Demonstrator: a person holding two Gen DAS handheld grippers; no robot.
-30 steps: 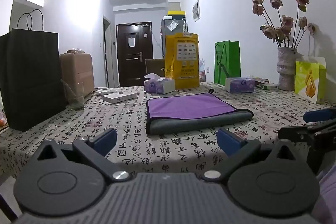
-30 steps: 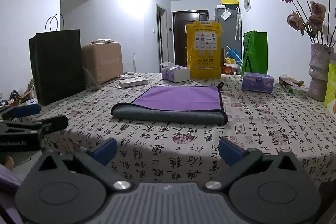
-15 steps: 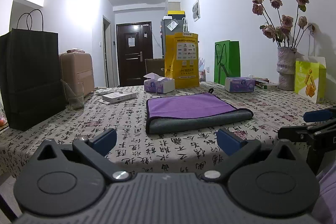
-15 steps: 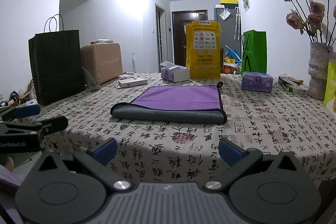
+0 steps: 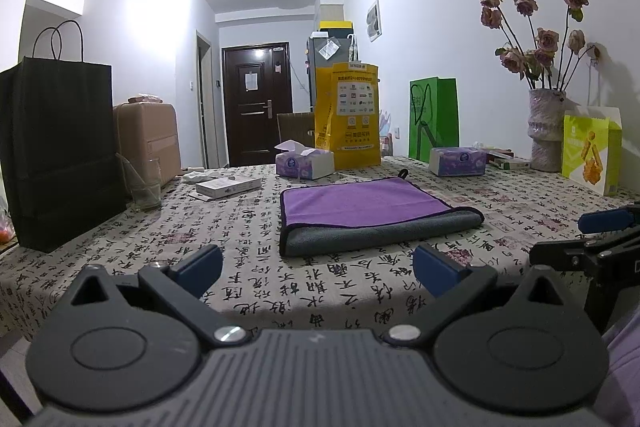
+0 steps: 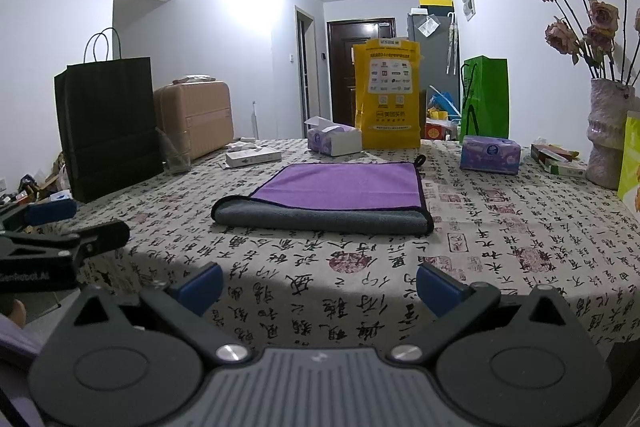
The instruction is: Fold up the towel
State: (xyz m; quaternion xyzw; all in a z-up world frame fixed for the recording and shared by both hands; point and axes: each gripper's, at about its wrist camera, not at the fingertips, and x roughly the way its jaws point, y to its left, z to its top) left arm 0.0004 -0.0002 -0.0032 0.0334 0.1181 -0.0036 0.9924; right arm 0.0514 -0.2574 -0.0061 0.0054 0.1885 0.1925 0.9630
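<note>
A purple towel with a grey underside lies folded flat in the middle of the table, its grey folded edge toward me; it also shows in the right wrist view. My left gripper is open and empty, held back at the table's near edge, well short of the towel. My right gripper is open and empty, also at the near edge. Each gripper shows in the other's view, the right one and the left one.
On the patterned tablecloth stand a black paper bag, a glass, a white box, two tissue packs, a yellow bag, a green bag, a vase of dried roses.
</note>
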